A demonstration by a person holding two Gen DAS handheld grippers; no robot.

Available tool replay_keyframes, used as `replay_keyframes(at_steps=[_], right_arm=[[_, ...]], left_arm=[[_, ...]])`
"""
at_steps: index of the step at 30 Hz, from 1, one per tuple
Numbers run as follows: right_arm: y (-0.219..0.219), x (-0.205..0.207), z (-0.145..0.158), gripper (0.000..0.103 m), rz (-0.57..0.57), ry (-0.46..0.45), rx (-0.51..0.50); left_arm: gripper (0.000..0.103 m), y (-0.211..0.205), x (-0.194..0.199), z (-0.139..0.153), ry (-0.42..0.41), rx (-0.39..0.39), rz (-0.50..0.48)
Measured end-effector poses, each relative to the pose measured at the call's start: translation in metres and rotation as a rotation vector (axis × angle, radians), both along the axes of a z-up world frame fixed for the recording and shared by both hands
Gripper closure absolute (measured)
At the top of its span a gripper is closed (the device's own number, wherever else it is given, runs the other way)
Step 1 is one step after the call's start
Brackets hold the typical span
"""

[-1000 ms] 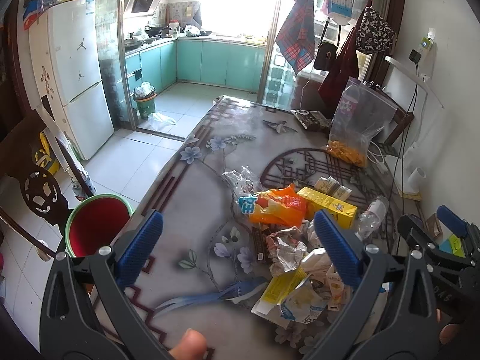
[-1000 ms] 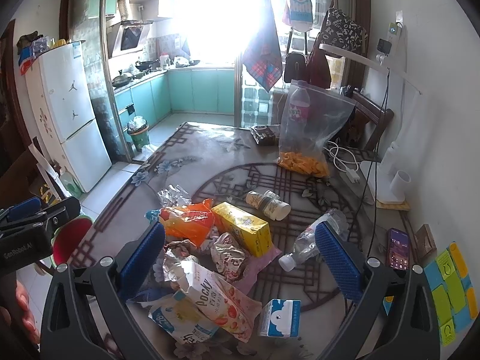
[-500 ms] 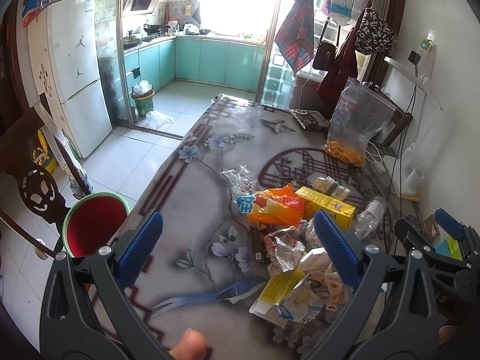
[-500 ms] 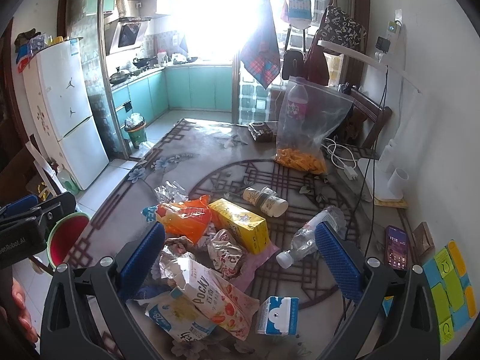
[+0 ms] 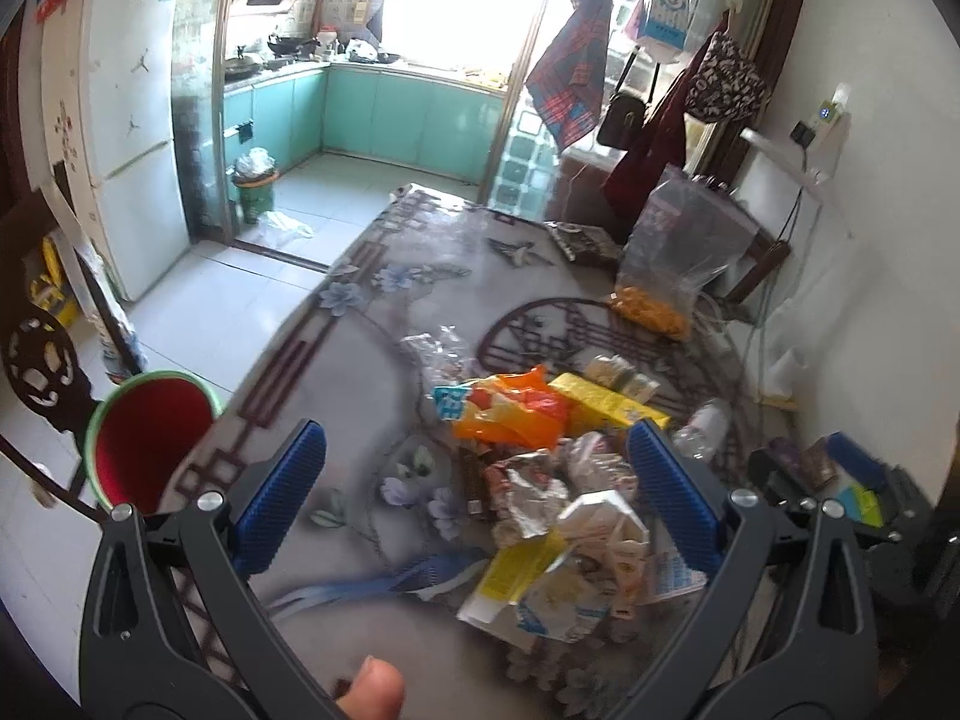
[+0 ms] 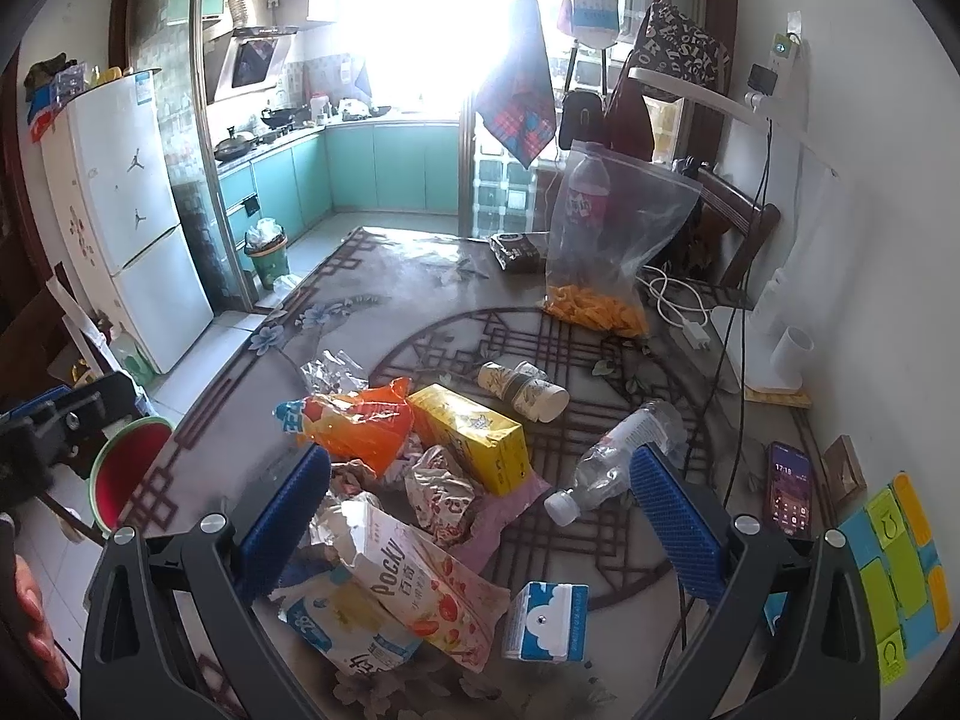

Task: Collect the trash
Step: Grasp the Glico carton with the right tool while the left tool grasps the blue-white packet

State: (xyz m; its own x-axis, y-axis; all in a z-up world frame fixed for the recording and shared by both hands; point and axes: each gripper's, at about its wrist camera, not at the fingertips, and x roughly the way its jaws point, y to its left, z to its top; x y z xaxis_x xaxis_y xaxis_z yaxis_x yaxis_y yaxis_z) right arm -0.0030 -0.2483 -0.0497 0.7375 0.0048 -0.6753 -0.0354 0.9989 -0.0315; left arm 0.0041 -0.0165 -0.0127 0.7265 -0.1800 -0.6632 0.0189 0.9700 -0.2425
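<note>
Sunlit kitchen cabinets in teal fill the background at twelve o'clock, and a patterned table (image 6: 372,294) runs forward from them. Litter sits heaped on the table's near half. At the centre of the right wrist view lies a yellow carton (image 6: 471,435), with an orange plastic bag (image 6: 360,423) touching it at nine o'clock and a crumpled foil wrapper (image 6: 441,489) just below. A Pocky box (image 6: 423,591) lies at six o'clock, overlapping a white and blue pouch (image 6: 336,618); a small blue and white carton (image 6: 546,621) stands just beside them. A tipped paper cup (image 6: 525,390) rests at one o'clock of the yellow carton, and a clear plastic bottle (image 6: 618,459) lies on its side at three o'clock.

Both claws hover above the heap, touching nothing. The right gripper (image 6: 477,531) has its blue pads spread wide apart, as does the left gripper (image 5: 474,504), which frames the same pile from the table's left edge.

Farther out, a red bin with a green rim (image 5: 147,438) stands on the floor at nine o'clock, beside the table. A zip bag (image 6: 606,252) holding orange snacks stands upright at one o'clock, and a phone (image 6: 789,498) lies at three o'clock. A white fridge (image 6: 129,216) stands at ten o'clock.
</note>
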Motion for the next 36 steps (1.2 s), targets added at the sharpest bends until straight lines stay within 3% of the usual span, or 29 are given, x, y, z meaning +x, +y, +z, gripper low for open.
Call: replay_keyframes(at_steps=[5,7,10,12,13,14,19,21,22,24,26,31,34,36], right_arm=[[-0.010,-0.006,-0.001,0.007,0.096,-0.026,-0.092],[-0.021,-0.009,-0.008,0.007,0.173,0.015,-0.048],[-0.028,-0.012,-0.033,0.007,0.255,0.123,0.048],[-0.025,-0.012,-0.057,0.021,0.252,0.174,0.092],[-0.022,-0.011,-0.066,0.034,0.245,0.191,0.106],[-0.018,-0.008,-0.075,0.039,0.246,0.207,0.120],[0.012,0.009,-0.113,0.033,0.289,0.274,0.111],[0.017,0.014,-0.122,0.039,0.269,0.284,0.059],[0.016,0.018,-0.125,0.067,0.262,0.300,0.060],[0.011,0.018,-0.121,0.069,0.245,0.281,0.084],[0.002,0.012,-0.105,0.083,0.234,0.233,0.110],[-0.026,-0.007,-0.054,0.084,0.190,0.094,0.133],[-0.033,-0.017,-0.037,0.084,0.175,0.052,0.122],[-0.039,-0.026,-0.031,0.084,0.163,0.041,0.112]], left_arm=[[0.004,0.005,-0.005,-0.006,-0.017,0.038,0.019],[0.004,0.010,-0.007,-0.012,-0.036,0.079,0.026],[0.004,0.013,-0.007,-0.034,0.017,0.147,0.015],[0.004,0.013,-0.006,-0.048,0.051,0.166,0.007],[0.004,0.013,-0.005,-0.055,0.068,0.174,0.007],[0.004,0.012,-0.005,-0.060,0.084,0.175,0.006],[0.004,0.004,-0.004,-0.088,0.164,0.142,-0.055],[0.004,0.000,-0.009,-0.092,0.175,0.135,-0.084],[0.004,-0.002,-0.011,-0.093,0.179,0.126,-0.100],[0.004,-0.006,-0.015,-0.098,0.189,0.103,-0.143],[0.005,-0.011,-0.017,-0.105,0.202,0.077,-0.178],[0.022,-0.043,-0.015,-0.131,0.257,0.061,-0.297],[0.023,-0.058,-0.007,-0.153,0.349,0.047,-0.359],[0.023,-0.058,-0.012,-0.155,0.353,0.044,-0.374]])
